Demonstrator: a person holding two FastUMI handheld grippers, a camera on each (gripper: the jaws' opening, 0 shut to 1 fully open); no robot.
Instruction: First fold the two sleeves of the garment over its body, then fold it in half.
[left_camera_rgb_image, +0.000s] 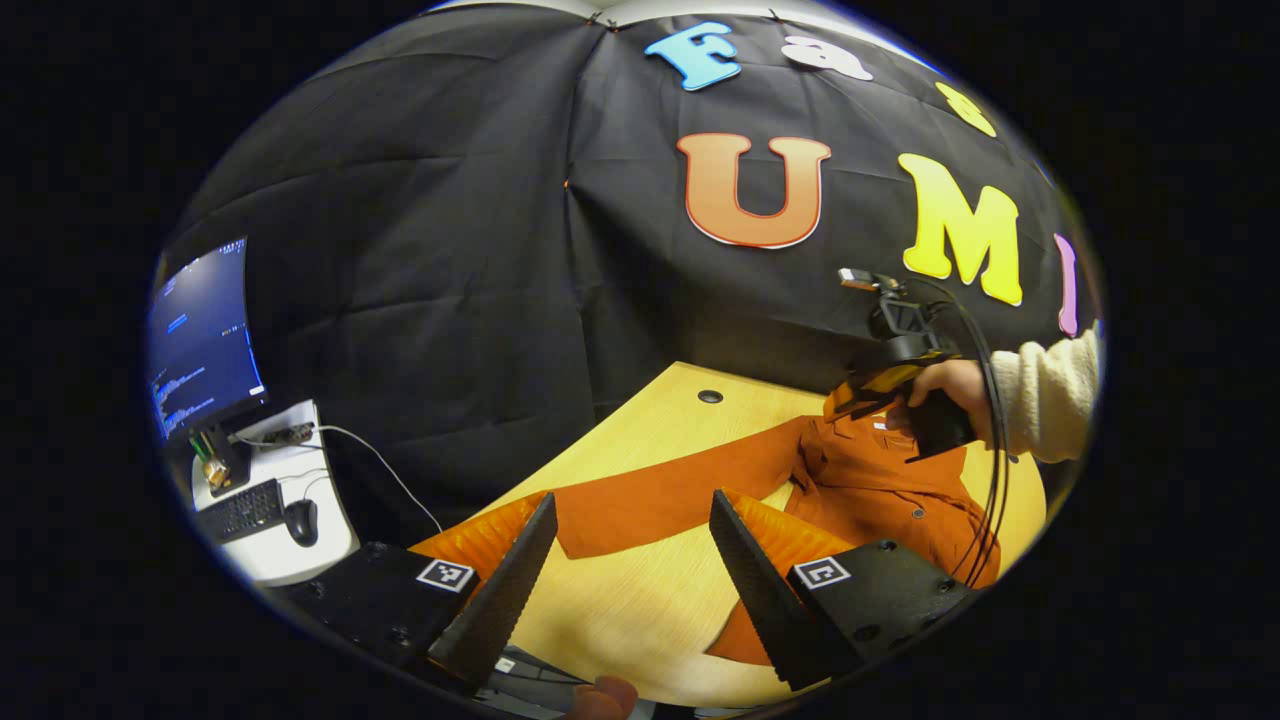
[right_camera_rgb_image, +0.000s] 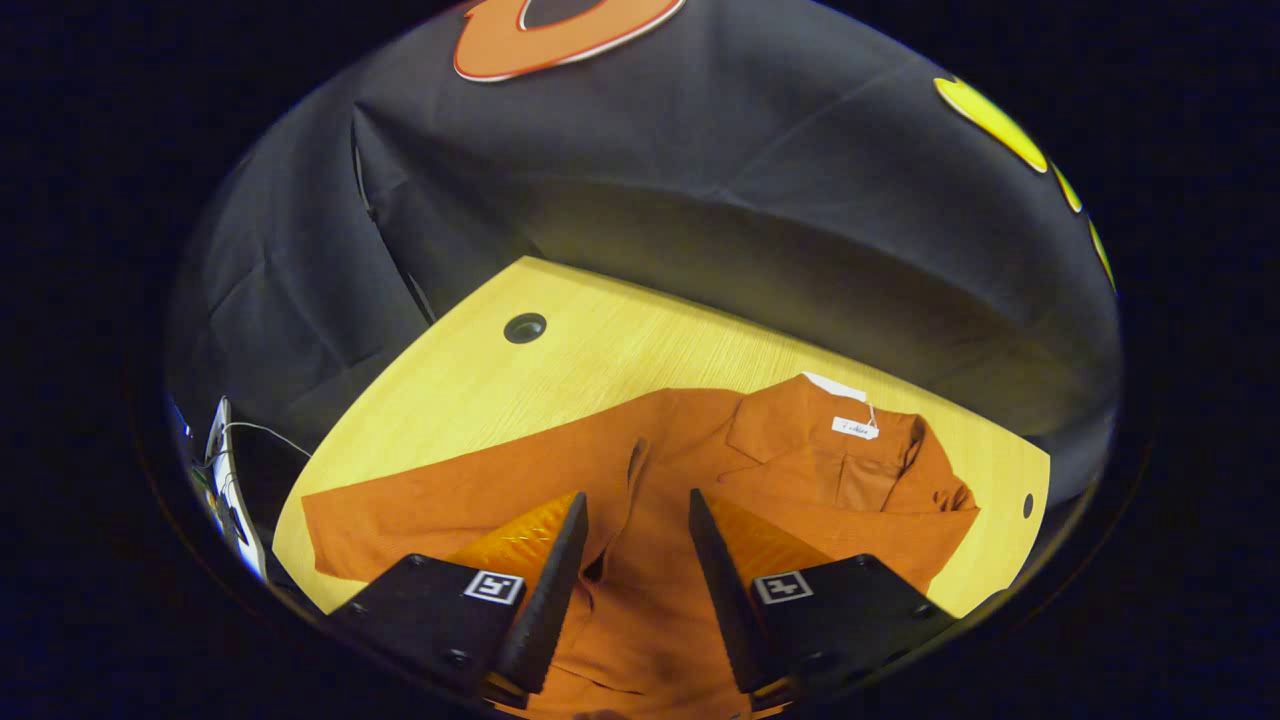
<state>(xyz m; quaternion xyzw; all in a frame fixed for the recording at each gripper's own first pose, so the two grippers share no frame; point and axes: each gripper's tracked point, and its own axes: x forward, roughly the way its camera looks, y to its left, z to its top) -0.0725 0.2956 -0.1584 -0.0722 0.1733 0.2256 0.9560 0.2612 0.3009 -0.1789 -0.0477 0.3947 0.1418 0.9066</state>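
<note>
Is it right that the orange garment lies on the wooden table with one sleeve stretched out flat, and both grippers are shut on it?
Not quite: both grippers are open, holding nothing. The right gripper hovers over the orange garment in the right gripper view; the left gripper is open in its own. The sleeve does lie stretched out on the wooden table.

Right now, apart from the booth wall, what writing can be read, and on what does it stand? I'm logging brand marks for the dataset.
White tag at the collar of the garment: faint writing, too small to read.
Monitor: lines of text, too blurred to read.
Keyboard: key legends too small to read.
Square markers on the left gripper and right gripper: coded patterns, no words.
Nothing here is legible.
</note>
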